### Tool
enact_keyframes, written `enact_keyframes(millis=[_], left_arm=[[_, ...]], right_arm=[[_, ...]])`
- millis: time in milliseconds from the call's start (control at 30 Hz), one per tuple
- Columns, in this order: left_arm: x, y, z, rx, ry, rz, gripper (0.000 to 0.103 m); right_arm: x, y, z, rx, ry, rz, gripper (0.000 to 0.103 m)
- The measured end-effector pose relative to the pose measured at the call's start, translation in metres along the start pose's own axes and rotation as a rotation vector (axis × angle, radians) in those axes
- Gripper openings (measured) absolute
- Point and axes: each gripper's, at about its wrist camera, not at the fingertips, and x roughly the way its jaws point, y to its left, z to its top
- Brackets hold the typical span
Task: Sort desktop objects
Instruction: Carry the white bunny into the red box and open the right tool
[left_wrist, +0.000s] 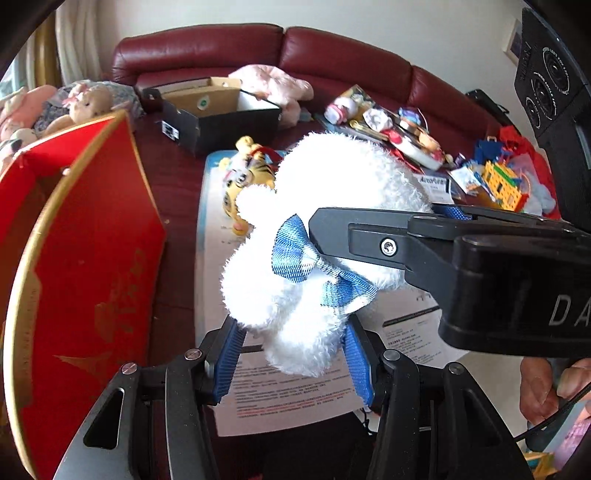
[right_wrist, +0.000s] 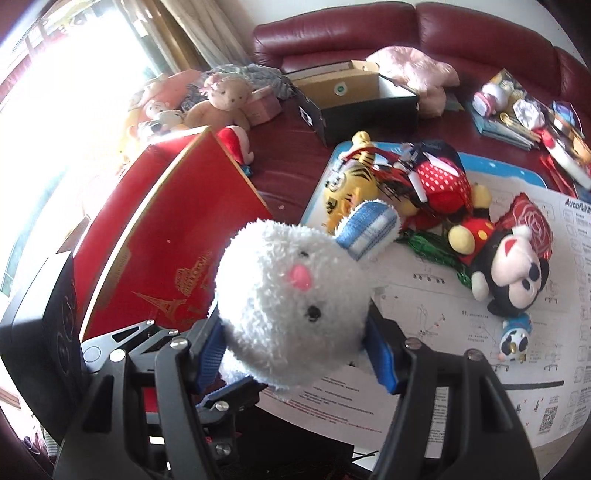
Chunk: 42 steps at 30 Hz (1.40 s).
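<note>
A white plush rabbit (left_wrist: 325, 206) with a blue plaid bow (left_wrist: 306, 258) is held in the air by both grippers. My left gripper (left_wrist: 291, 358) is shut on its lower body. My right gripper (right_wrist: 295, 354) is shut on its head (right_wrist: 291, 295), face toward the camera, one blue-lined ear (right_wrist: 369, 229) up; it also shows in the left wrist view (left_wrist: 373, 232), coming in from the right. A red gift box (left_wrist: 81, 266) stands open just left of the rabbit; it shows too in the right wrist view (right_wrist: 166, 236).
On the paper sheets (right_wrist: 436, 295) lie a tiger plush (right_wrist: 351, 184), a Mickey plush (right_wrist: 509, 269), a red polka-dot toy (right_wrist: 439, 177) and a small penguin (right_wrist: 515, 339). A black shoebox (right_wrist: 362, 99) sits behind. Dolls (right_wrist: 221, 99) lie at left, toys and books (left_wrist: 406, 129) at right.
</note>
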Motion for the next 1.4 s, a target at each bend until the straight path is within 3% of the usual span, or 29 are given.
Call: enact_keyframes(millis=[200,333,533,700,833,1033,1233,1300,1333,1400], left_arm=[[-0.074,0.056,0.004,-0.111,-0.128,0.104,0.052],[-0.111,0.101,-0.008,-0.205,-0.167,0.192,0.052],[-0.129,0.171,-0.052,-0.368,-0.119,0.286,0.052],[-0.127,0.206,-0.086,-0.469,-0.067,0.315,0.052],[-0.123,0.217,-0.099,-0.500,-0.042,0.317,0.052],[-0.115,0.214,-0.099,-0.491,-0.016,0.302,0.052],[-0.108,0.214,-0.102,-0.508,0.021,0.305,0.054],[-0.109,0.217,-0.104,-0.524,0.034,0.331,0.058],[-0.110,0.219,-0.104,-0.535,0.039,0.337,0.070],[-0.112,0.222,-0.105,-0.558,0.037,0.332,0.078]], right_arm=[[-0.021,0.086,0.033,-0.171,-0.073,0.080,0.066],[-0.019,0.149,0.048,-0.282,-0.089,0.158,0.066],[0.015,0.235,0.038,-0.416,-0.015,0.270,0.066],[0.053,0.284,0.012,-0.499,0.082,0.319,0.066],[0.073,0.299,0.001,-0.521,0.134,0.331,0.067],[0.090,0.292,0.003,-0.494,0.182,0.323,0.069],[0.103,0.289,-0.001,-0.471,0.223,0.303,0.079],[0.104,0.287,-0.001,-0.464,0.225,0.292,0.079],[0.104,0.285,0.000,-0.461,0.222,0.287,0.079],[0.101,0.283,0.004,-0.452,0.210,0.278,0.080]])
